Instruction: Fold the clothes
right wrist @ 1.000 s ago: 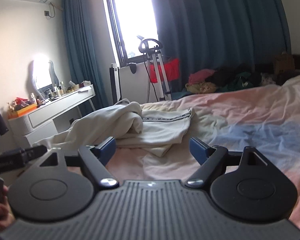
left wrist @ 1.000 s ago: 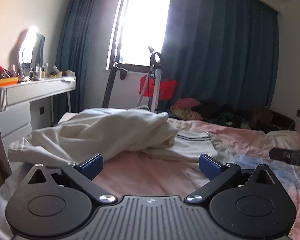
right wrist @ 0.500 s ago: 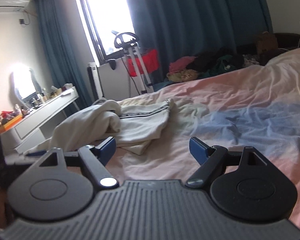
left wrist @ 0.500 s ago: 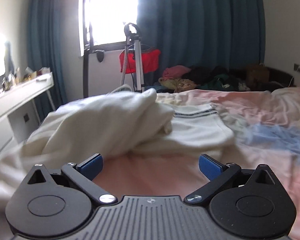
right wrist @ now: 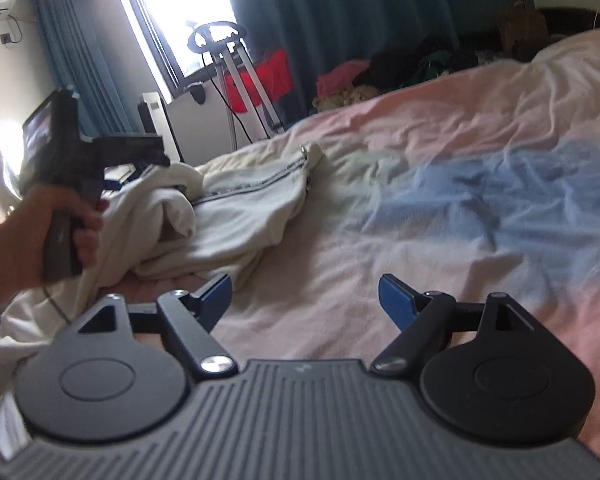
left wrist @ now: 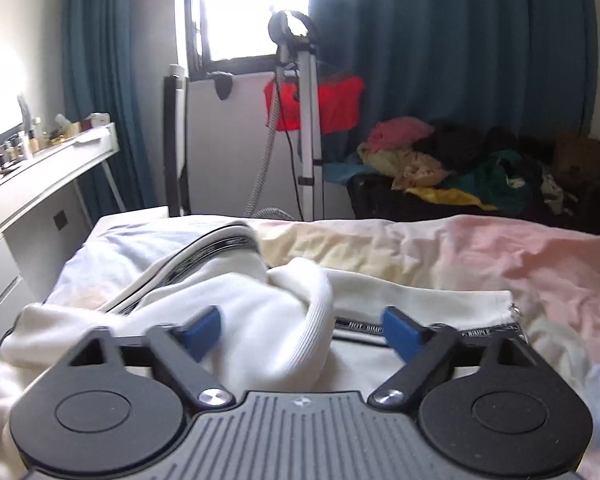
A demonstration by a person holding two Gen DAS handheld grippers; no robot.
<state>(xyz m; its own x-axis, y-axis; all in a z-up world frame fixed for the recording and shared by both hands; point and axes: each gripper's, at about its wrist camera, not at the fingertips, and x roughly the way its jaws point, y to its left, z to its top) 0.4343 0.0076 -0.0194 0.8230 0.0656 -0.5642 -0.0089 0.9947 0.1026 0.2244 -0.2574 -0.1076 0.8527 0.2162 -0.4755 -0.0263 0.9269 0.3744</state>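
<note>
White jacket [left wrist: 260,320] is lying crumpled near the bed's [left wrist: 540,264] left edge; soft, floppy, best gripped at its ribbed cuff. Left gripper [left wrist: 300,330] fingers have been closing around it, not yet pressing; right gripper [right wrist: 304,294] is hanging released

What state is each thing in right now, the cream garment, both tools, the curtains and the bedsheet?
Cream garment: crumpled, unfolded, its ribbed fold between the left tool's pads.
Left tool: open, jaws just been closing, not yet pressing the cloth.
Right tool: open, empty, over the bedsheet.
Curtains: partly drawn.
Bedsheet: wrinkled.
</note>
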